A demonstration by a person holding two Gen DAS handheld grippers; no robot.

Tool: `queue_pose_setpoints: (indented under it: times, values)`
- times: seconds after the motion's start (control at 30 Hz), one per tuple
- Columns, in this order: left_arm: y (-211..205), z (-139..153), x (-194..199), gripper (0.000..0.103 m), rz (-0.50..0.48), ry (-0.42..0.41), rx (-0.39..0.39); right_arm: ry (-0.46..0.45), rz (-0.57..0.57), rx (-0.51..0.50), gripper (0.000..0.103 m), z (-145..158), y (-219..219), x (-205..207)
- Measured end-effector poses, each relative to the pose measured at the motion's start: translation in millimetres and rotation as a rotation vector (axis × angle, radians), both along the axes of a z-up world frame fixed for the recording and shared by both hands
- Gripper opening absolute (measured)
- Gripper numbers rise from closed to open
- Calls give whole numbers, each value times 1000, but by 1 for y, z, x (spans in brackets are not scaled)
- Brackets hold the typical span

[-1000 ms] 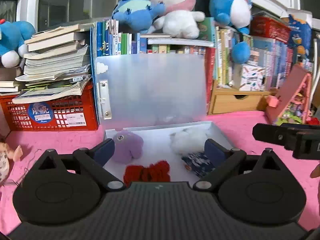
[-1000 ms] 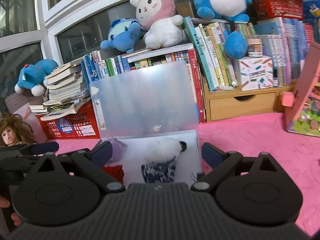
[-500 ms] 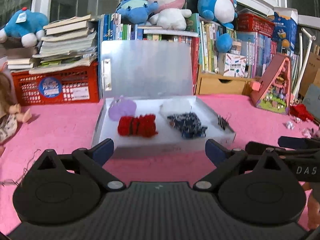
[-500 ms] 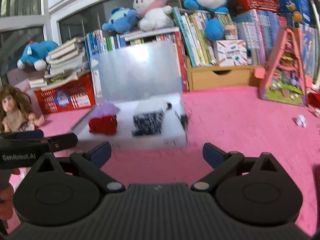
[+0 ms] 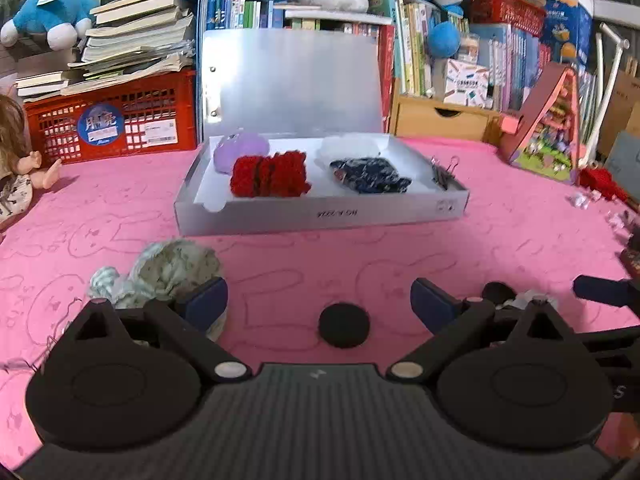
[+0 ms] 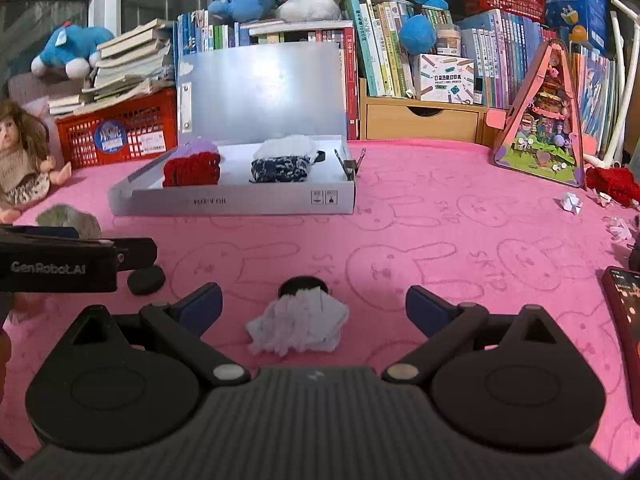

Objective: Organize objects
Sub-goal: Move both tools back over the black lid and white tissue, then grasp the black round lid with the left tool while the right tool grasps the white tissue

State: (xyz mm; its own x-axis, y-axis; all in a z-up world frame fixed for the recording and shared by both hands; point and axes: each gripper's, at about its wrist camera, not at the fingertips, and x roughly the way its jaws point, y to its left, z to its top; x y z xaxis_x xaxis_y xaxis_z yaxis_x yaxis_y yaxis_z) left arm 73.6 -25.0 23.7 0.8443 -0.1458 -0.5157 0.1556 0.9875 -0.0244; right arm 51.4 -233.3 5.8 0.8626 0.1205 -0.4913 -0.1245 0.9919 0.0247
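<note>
- The desk (image 6: 440, 232) is covered in pink cloth, matt and softly napped, with faint rabbit outlines.
- The box (image 5: 320, 212) looks like smooth frosted plastic with a dull sheen.
- In it, the red bundle (image 5: 270, 174) is coarse, fuzzy knit; the dark blue piece (image 5: 370, 176) is patterned cloth.
- Near the right tool (image 6: 314, 306), the white bundle (image 6: 298, 324) is fluffy, ribbed yarn.
- Both tools have matt black plastic bodies; the left tool (image 5: 318, 300) has a ribbed top.
- The far crate (image 5: 116, 120) is glossy red plastic lattice.
- The drawer unit (image 6: 424, 122) is pale wood.

pink cloth (image 6: 440, 240), red yarn (image 5: 269, 174), white box (image 5: 320, 212)
</note>
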Motion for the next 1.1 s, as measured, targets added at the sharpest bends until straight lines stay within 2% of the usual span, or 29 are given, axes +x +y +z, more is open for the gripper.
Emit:
queue_pose_setpoints:
  times: [0.17, 0.5, 1.1]
  values:
    - [-1, -9, 2, 100, -1, 19, 12, 10, 0, -23, 102, -7, 5, -2]
    - [-12, -19, 4, 100, -25, 5, 82, 37, 18, -43, 102, -14, 9, 2]
    - [-14, -23, 5, 99, -34, 7, 94, 45, 48, -48, 99, -16, 11, 3]
